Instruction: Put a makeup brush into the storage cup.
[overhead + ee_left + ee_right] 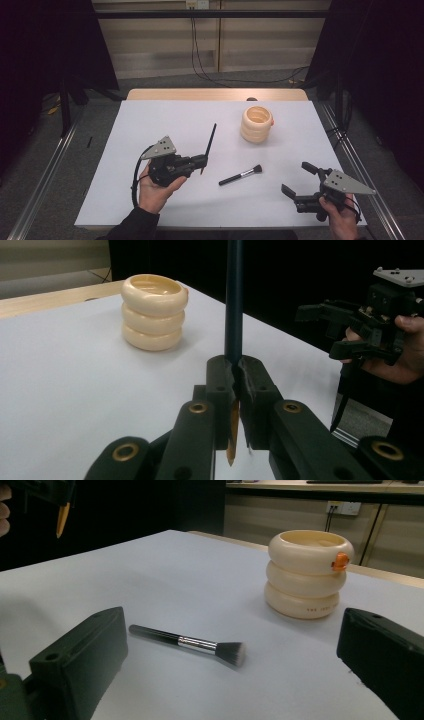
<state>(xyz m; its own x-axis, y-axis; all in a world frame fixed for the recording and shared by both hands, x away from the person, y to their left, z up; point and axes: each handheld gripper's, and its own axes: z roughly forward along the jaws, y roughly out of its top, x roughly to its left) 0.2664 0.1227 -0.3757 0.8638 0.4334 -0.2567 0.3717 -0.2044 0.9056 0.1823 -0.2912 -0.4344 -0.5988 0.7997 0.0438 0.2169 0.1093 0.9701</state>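
From the high view, the left tool (204, 160) is clamping a slim dark stick (209, 145) near its lower end, its jaws pressed together on the shaft. The stick, thin, straight and matte, is slanting away from the tool toward the far side of the white table (150, 130). The person's left hand (156, 189) is cupping the tool's body from below, forearm coming in from the near edge. The right tool (300, 179) is resting low at the near right corner in the right hand (340, 215), its jaws standing wide apart with nothing between them. Between the two tools a makeup brush (241, 175) is lying flat: black handle, metal ferrule, dark bristle head. Beyond it a cream holder (257, 124), shaped like three stacked smooth rings, is standing upright.

In the left gripper view, the stick is rising straight up from the closed jaws, its shaft dark and glossy, while a tan, pointed end is poking out below the pads. The cream holder (154, 312) is standing ahead and to the left; the right tool (330, 330) is hanging off to the right.

In the right gripper view, the blocky black jaws are framing the makeup brush (187, 641), which is lying just ahead between them, untouched. The cream holder (306, 574), bearing a small orange tab (341, 561), is standing farther off to the right.
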